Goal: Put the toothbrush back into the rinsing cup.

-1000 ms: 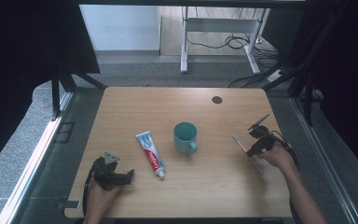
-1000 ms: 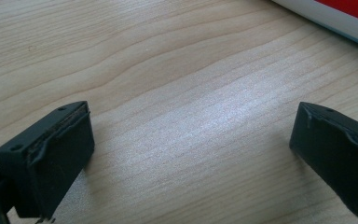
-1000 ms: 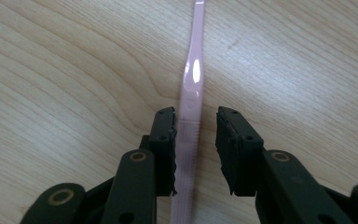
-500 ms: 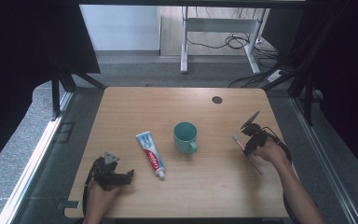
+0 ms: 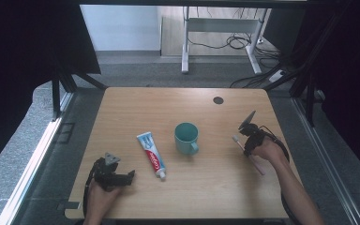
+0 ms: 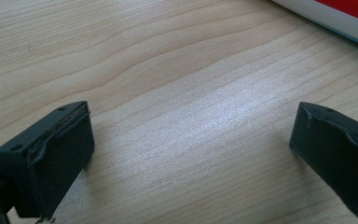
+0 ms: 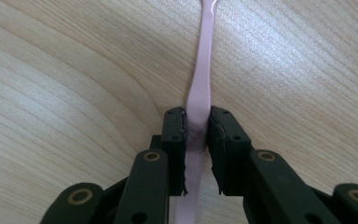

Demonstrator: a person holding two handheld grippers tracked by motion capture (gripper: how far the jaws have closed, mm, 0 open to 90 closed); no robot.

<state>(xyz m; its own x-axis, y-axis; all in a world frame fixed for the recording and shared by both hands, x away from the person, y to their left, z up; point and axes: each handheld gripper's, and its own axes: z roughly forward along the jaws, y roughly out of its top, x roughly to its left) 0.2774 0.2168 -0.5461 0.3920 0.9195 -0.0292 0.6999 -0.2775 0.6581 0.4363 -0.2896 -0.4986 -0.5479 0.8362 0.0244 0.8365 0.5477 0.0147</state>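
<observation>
Right gripper (image 5: 246,138), right of centre in the high view: jaws have just been closing and now sit clamped on the handle of a pink toothbrush (image 5: 249,153). In the right gripper view (image 7: 196,128) the black pads press both sides of the pink handle (image 7: 200,84); the handle runs on past them toward the top edge of the frame and also passes back between the jaw arms toward the bottom edge. Wood grain shows right around the brush there; whether the brush rests on the surface or is just off it cannot be told.

In the high view the toothbrush lies slantwise, head toward the upper left, handle end toward the lower right beside the person's right hand (image 5: 267,151).

Left gripper (image 5: 115,176), lower left of the high view: jaws wide apart, nothing between them. Left gripper view (image 6: 191,154) shows bare wood between the two black jaws, which sit low over the surface (image 5: 136,108).

Toothpaste tube (image 5: 151,153), white with red and blue print, lies flat left of centre, cap toward the lower right; its edge crosses the upper right corner of the left gripper view (image 6: 335,14).

Teal mug (image 5: 186,138) stands upright at mid-frame, handle toward the bottom of the frame, between tube and toothbrush, apart from both.

Dark round spot (image 5: 218,100) on the wood, upper middle of the frame.
</observation>
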